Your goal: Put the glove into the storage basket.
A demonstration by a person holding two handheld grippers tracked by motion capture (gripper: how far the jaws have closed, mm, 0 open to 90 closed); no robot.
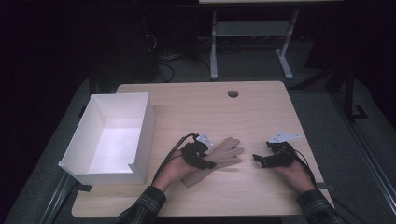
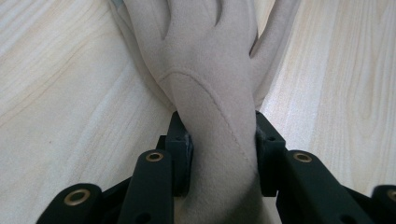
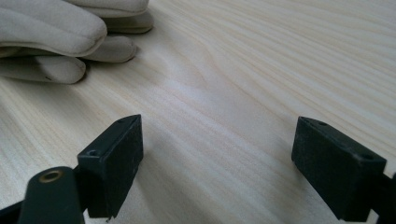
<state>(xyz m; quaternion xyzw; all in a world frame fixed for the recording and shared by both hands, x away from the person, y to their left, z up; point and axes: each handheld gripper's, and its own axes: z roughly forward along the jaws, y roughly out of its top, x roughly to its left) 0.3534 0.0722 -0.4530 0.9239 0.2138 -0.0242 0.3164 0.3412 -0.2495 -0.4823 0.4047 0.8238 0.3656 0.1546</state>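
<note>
A beige cloth glove lies flat on the wooden table, fingers pointing away to the right. My left gripper is shut on the glove near its wrist, the cloth pinched between both pads. In the left gripper view a second layer of the same cloth shows under the glove's edges. My right gripper stands open just above the table, a short way right of the glove's fingertips. Nothing is between the right gripper's jaws but bare wood.
An open white box stands at the table's left, empty inside. A round cable hole sits near the far edge. Beyond the table stand the legs of another desk and cables on a dark floor.
</note>
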